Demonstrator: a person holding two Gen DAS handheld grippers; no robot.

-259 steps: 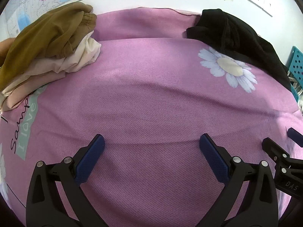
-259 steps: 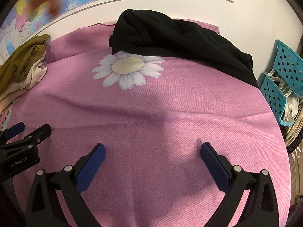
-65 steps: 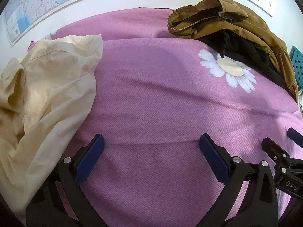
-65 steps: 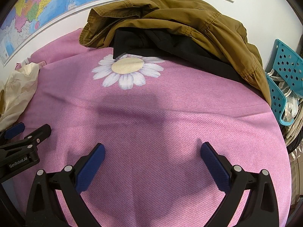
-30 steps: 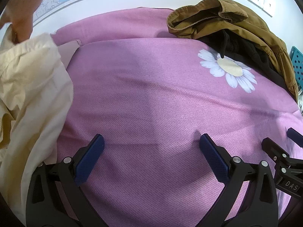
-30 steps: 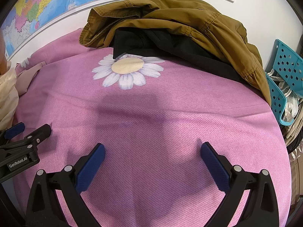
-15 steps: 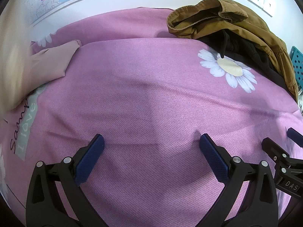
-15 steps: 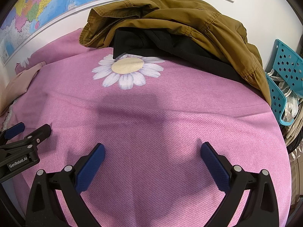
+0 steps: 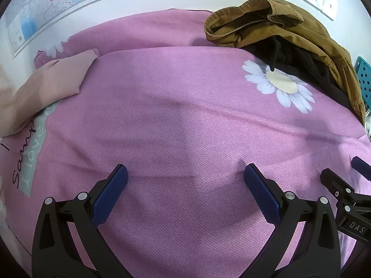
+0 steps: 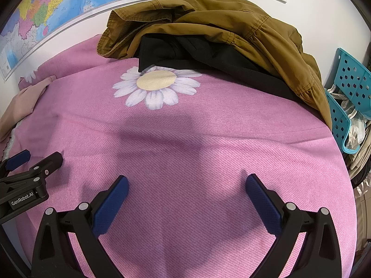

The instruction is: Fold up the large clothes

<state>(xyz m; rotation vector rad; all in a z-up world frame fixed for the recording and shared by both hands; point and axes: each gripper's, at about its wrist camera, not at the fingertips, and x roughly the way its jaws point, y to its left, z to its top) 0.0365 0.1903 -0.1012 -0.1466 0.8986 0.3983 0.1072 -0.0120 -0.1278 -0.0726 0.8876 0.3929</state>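
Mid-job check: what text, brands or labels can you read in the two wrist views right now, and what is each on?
"GenRobot.AI": on the left gripper body.
"DAS": partial, on the right gripper body.
"I love": grey patch printed on the pink bedspread.
"Sam...": cursive beside that patch, cut off.
Wall map print and barcode label: too small to read.

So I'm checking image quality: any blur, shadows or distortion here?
Left wrist view: fisheye bends the wall map; pale blur at the left edge; soft shadow on the pink cover. Right wrist view: sharp, similar bowing, a shadow below the daisy print.
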